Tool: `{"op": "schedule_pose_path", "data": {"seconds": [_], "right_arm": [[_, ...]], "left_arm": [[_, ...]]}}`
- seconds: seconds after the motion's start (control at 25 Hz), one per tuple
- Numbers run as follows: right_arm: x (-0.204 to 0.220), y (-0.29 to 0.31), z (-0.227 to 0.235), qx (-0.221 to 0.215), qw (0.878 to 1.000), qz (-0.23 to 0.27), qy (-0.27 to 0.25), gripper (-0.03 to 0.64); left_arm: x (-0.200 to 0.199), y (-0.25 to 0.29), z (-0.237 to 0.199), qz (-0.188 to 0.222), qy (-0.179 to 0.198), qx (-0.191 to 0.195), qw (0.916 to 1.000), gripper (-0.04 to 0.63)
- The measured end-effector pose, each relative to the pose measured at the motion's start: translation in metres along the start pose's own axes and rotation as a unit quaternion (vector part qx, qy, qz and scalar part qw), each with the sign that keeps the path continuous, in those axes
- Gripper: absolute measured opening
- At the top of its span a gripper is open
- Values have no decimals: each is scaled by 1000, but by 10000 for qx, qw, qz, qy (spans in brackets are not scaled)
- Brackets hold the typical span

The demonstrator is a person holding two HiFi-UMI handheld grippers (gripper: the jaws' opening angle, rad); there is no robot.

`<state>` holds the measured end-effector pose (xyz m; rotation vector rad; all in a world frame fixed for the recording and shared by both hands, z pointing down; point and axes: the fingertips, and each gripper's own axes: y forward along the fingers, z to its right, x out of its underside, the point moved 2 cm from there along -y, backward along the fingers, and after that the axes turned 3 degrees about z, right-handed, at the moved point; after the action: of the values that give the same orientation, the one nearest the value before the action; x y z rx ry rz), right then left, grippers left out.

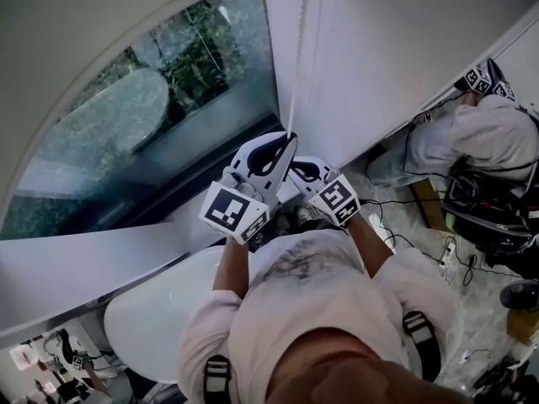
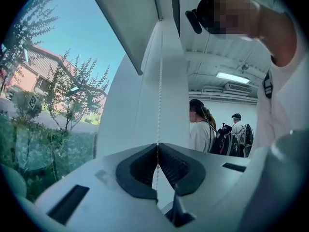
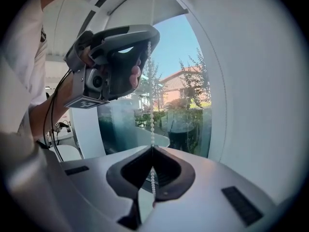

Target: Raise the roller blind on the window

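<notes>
At window (image 1: 126,124), white bead chain (image 2: 159,100) vertical, in L gripper (image 2: 157,145), R gripper (image 3: 152,146)

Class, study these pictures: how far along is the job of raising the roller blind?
Done: both grips are taken, the left gripper and, below it, the right gripper shut on the bead chain. In hand: hauling that chain. Left: unclear; much window glass shows bare, but how much is covered cannot be told.
</notes>
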<state>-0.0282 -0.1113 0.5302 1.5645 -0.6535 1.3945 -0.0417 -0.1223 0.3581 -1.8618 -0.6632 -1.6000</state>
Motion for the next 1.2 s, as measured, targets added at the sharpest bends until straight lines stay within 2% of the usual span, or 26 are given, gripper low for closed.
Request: {"op": "schedule_pose_path", "data": {"seconds": [0.84,1.2], "right_arm": [[84,17,-8,-164,9958,-851,290,61],[105,13,-18,-239,9919,-1204,319,61]], "left_arm": [[85,-14,1,-690,-368,-153,9968,12],[106,-20,8,-960,-461,-201,9941,12]]}}
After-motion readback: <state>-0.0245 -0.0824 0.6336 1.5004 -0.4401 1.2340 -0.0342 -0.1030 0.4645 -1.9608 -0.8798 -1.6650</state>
